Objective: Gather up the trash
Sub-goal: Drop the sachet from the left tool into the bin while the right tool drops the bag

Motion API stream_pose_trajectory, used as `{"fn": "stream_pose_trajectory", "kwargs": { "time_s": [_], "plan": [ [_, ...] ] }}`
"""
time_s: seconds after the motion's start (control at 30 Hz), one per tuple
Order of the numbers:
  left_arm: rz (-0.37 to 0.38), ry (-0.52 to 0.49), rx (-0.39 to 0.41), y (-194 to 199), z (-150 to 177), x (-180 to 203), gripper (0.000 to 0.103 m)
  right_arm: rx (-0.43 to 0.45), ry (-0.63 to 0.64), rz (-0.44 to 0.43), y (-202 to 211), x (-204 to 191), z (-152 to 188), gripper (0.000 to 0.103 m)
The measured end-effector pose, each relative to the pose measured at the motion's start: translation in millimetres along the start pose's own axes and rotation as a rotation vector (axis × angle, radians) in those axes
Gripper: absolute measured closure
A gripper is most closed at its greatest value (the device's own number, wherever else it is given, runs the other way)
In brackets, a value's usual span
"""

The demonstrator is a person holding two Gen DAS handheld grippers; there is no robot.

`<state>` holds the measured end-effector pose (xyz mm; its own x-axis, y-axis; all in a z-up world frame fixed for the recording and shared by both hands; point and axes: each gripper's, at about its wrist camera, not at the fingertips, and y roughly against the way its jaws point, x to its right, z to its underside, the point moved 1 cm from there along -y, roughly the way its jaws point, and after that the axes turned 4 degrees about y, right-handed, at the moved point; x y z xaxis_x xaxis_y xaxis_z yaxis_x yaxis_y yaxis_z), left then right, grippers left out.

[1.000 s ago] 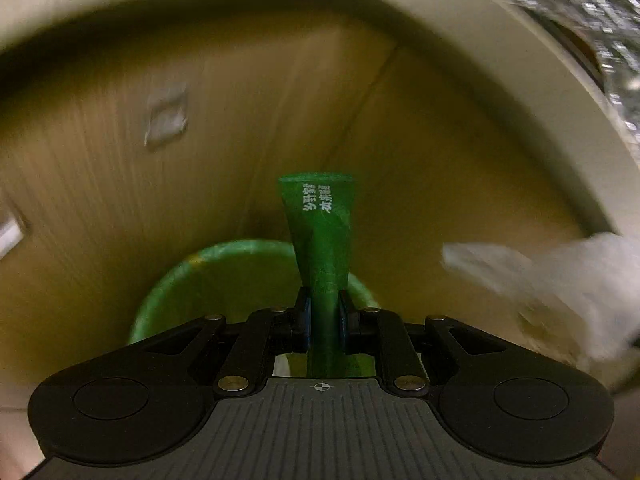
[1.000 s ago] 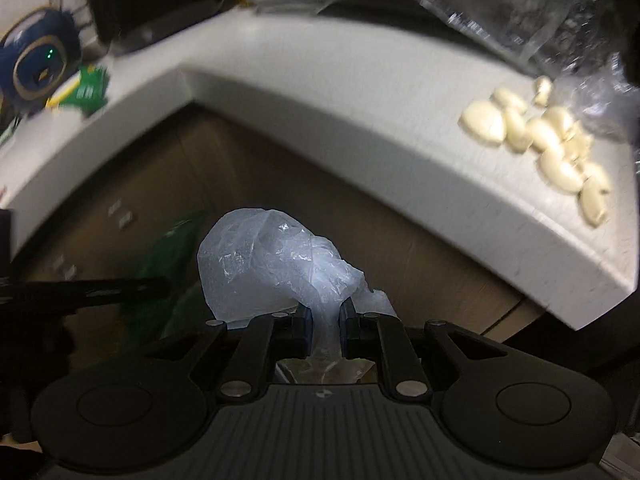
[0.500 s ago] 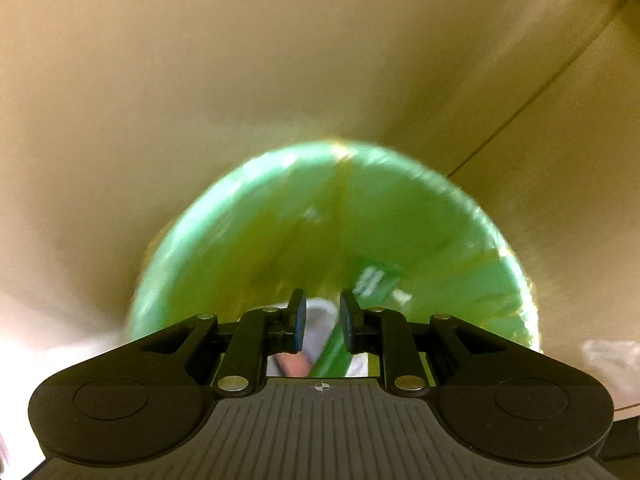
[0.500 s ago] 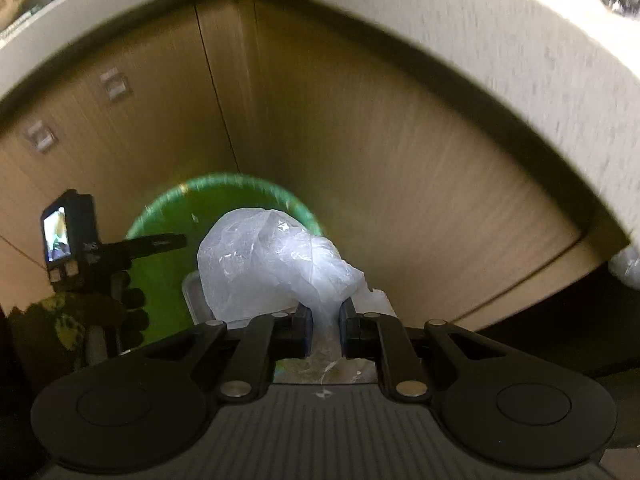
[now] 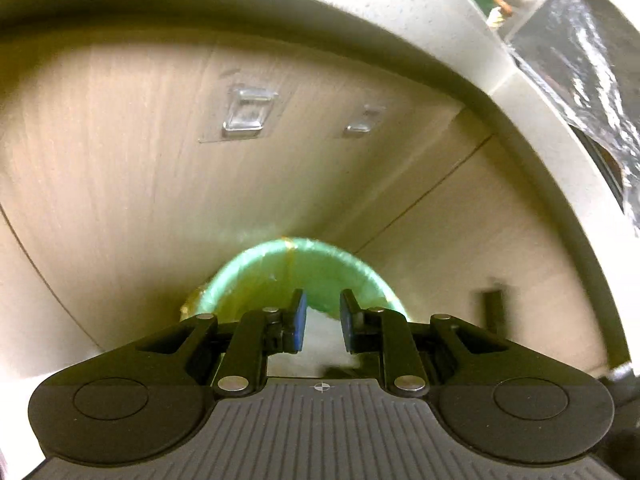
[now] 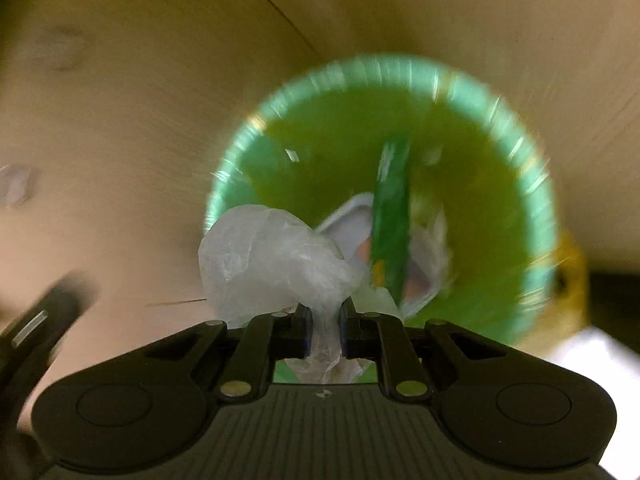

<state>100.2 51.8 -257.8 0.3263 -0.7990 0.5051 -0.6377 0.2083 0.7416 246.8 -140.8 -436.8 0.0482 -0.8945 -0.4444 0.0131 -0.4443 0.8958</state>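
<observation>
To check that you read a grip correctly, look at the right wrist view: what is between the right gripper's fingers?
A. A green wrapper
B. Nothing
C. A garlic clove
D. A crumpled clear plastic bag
D: the right gripper is closed on the neck of the crumpled clear plastic bag, above the green-lined bin, where a green wrapper already lies.

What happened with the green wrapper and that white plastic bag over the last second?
The left gripper let go of the green wrapper, which now lies in the green-lined bin; its jaws have just been opening and stand empty. The right gripper came down from the counter to just over the bin. Unchanged: its jaws remain clamped on the white plastic bag.
</observation>
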Motion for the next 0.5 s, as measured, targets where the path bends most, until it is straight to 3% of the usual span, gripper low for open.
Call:
{"fn": "stream_pose_trajectory", "kwargs": {
  "time_s": [0.1, 0.23, 0.4, 0.5],
  "plan": [
    [0.018, -0.003, -0.041, -5.0, 8.2, -6.2, 0.082, -0.063, -0.094, -0.007, -53.4, 7.9, -5.0, 0.086],
    [0.040, 0.023, -0.140, -22.3, 21.3, -19.7, 0.082, -0.125, -0.201, 0.054, -103.9, 23.3, -13.1, 0.053],
    [0.072, -0.009, -0.238, -36.5, 10.5, -27.1, 0.082, -0.154, -0.359, 0.119, -119.7, 54.0, -4.0, 0.052],
    [0.109, -0.042, -0.280, -34.0, -9.1, -23.0, 0.082, -0.082, -0.302, 0.130, -91.1, 45.3, 5.7, 0.052]
  ]
}}
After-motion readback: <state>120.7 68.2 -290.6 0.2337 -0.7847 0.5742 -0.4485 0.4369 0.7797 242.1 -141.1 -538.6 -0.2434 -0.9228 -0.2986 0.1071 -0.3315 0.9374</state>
